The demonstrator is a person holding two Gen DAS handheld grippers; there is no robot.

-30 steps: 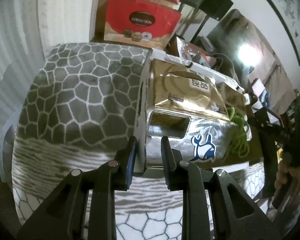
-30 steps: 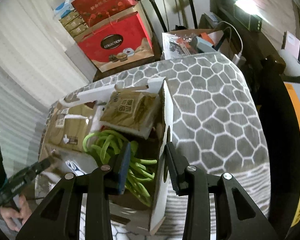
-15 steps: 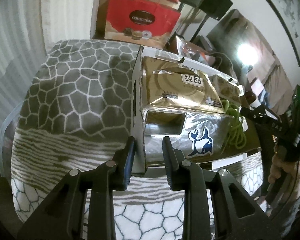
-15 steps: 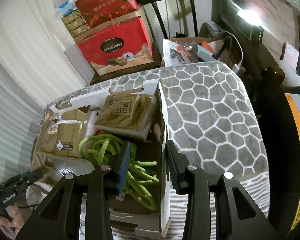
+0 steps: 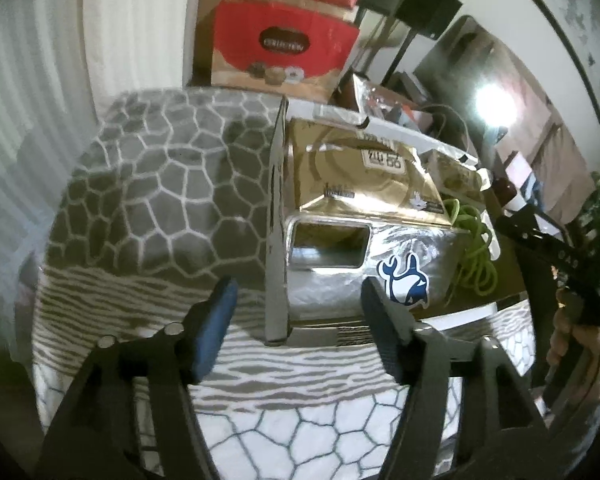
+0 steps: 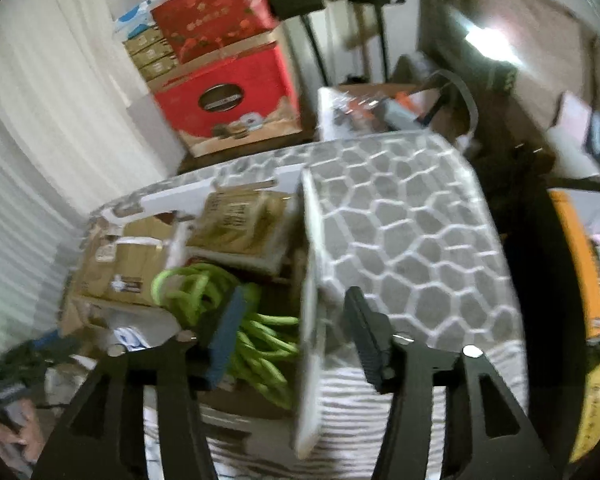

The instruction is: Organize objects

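An open white cardboard box sits on a grey honeycomb-patterned blanket [image 5: 160, 184]. It holds gold tissue packs [image 5: 360, 176], a silver pack with a blue whale sticker [image 5: 404, 284] and a coil of green cord [image 5: 472, 248]. My left gripper [image 5: 298, 320] straddles the box's left wall [image 5: 276, 200]; its jaws are opening and the pads stand clear of the wall. My right gripper [image 6: 296, 332] straddles the box's right wall [image 6: 310, 240], jaws also opening, pads off the cardboard. The right wrist view shows the gold packs [image 6: 236, 220] and green cord [image 6: 220, 300] inside.
Red gift boxes [image 5: 284, 44] are stacked behind the blanket next to white curtains. A cluttered carton [image 6: 380, 108] and dark speaker stands lie beyond. The hand [image 5: 580, 340] holding the right gripper shows at the left wrist view's right edge. An orange object [image 6: 580, 264] lies to the right.
Both grippers were clamped on the box's side walls; now their jaws have spread apart and let the walls go. The box rests on the blanket.
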